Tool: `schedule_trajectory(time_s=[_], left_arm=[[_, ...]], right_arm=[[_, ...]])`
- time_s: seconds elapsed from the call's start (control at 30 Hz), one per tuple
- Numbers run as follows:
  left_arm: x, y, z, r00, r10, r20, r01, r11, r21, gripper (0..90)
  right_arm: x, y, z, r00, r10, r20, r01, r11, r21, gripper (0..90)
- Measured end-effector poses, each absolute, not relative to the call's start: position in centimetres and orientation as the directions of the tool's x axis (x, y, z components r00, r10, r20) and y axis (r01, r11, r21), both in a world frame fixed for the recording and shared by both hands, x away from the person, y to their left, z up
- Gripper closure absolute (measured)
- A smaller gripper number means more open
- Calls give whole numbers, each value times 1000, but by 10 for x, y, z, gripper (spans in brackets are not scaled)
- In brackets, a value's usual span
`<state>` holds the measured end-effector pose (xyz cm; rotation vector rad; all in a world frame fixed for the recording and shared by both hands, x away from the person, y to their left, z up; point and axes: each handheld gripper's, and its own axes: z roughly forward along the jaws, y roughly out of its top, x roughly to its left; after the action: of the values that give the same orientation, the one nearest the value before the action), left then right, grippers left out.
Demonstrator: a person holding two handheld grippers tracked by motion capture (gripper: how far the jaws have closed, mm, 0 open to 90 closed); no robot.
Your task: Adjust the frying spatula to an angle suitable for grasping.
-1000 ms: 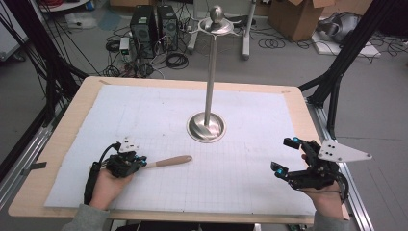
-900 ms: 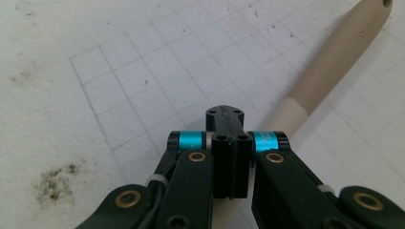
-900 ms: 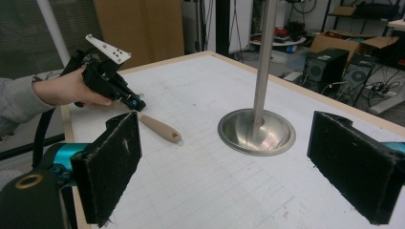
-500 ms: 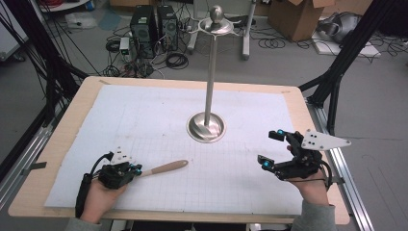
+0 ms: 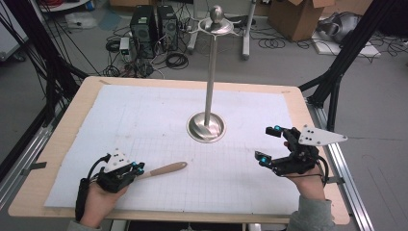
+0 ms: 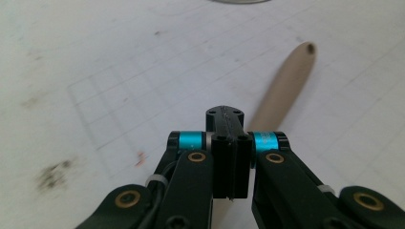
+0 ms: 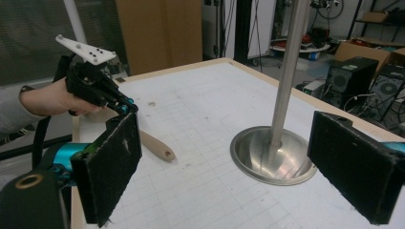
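A pale wooden utensil (image 5: 166,169) lies on the white gridded sheet at the front left, its handle end with a small hole (image 6: 310,47) pointing right. My left gripper (image 5: 137,169) sits low at its other end with the jaws pressed together (image 6: 224,119), shut on the utensil, which runs on underneath them. The gripped end is hidden. My right gripper (image 5: 268,143) hovers at the front right, wide open with nothing between its black pads (image 7: 112,162). It faces the left gripper (image 7: 125,106) and the utensil's handle (image 7: 157,147).
A tall metal stand with a round dished base (image 5: 206,127) rises at the table's middle; its pole (image 7: 289,62) stands just ahead of the right gripper. The wooden table edge (image 5: 317,125) runs close to the right hand. Computers, cables and boxes lie on the floor beyond.
The left gripper has drawn back toward the front edge, and the utensil shifted slightly with it. The right gripper has moved left and forward, away from the table's right edge.
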<state>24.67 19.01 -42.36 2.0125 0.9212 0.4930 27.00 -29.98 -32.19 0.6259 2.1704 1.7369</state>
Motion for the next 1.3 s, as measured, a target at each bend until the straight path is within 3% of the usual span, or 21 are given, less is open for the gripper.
schedule_trajectory(time_s=[0.6, 1.3], left_arm=[[262, 120, -441, 791, 611, 34, 366, -517, 774, 898], [291, 105, -446, 760, 644, 90, 362, -534, 764, 898]], right_arm=[[246, -320, -323, -831, 555, 40, 165, 177, 970, 102], [221, -341, -325, -786, 617, 38, 187, 179, 966, 102]])
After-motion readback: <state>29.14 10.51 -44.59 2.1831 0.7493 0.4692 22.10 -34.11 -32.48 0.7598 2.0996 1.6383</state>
